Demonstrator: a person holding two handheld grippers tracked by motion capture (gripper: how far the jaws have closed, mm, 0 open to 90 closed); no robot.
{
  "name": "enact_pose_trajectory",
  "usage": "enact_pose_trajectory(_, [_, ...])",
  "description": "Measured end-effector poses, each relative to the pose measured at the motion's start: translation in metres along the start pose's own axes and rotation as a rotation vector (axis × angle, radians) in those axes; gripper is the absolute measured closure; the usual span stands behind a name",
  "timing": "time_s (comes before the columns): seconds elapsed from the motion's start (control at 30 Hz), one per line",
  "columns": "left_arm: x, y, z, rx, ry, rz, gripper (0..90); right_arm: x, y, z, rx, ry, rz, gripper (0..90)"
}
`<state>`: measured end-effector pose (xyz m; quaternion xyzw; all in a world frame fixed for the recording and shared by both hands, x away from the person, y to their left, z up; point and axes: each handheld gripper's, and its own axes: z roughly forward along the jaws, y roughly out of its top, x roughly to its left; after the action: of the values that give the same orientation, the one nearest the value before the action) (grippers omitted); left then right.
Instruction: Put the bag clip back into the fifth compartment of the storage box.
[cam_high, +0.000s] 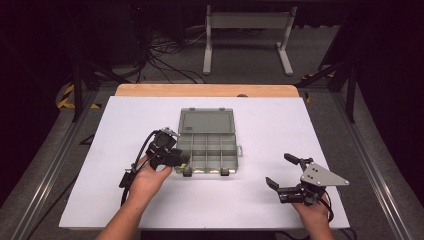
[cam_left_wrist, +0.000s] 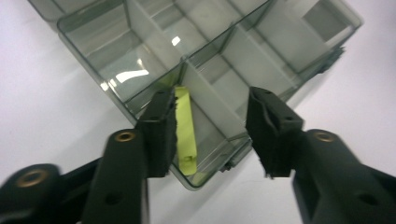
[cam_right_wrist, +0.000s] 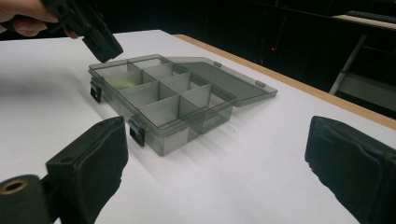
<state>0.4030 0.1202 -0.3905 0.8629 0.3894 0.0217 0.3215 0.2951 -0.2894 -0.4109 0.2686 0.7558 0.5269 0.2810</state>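
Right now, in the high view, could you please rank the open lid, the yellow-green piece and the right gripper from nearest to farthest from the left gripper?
1. Yellow-green piece: in the organizer box's near-left corner compartment, right under the left gripper.
2. Open lid: lying flat behind the box.
3. Right gripper: far off on the table's right side.

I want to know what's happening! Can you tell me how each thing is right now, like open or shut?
Compartment box: lid open, lying flat behind it.
Yellow-green piece: lying loose in a corner compartment.
Left gripper: jaws open over that compartment, not pressing the piece.
Right gripper: jaws open, holding nothing, apart from the box.
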Motion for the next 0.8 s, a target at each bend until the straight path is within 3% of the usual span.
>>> enact_pose_trajectory(0.27, [-0.009, 0.001, -0.019, -0.04, -0.004, 0.037, 29.3, 0.0, 0.0, 0.002, 0.004, 0.005, 0.001, 6.6])
enact_pose_trajectory(0.47, [-0.018, 0.0, -0.028, -0.057, 0.043, 0.092, 10.7, 0.0, 0.0, 0.001, -0.001, 0.001, 0.004, 6.5])
enact_pose_trajectory(0.57, [-0.02, 0.0, -0.031, -0.072, 0.025, 0.107, 2.4, 0.0, 0.0, 0.001, -0.003, 0.004, 0.004, 6.5])
enact_pose_trajectory(0.8, [-0.023, -0.004, -0.039, -0.084, 0.05, 0.14, 0.1, 0.0, 0.0, 0.001, -0.006, 0.006, 0.003, 6.3])
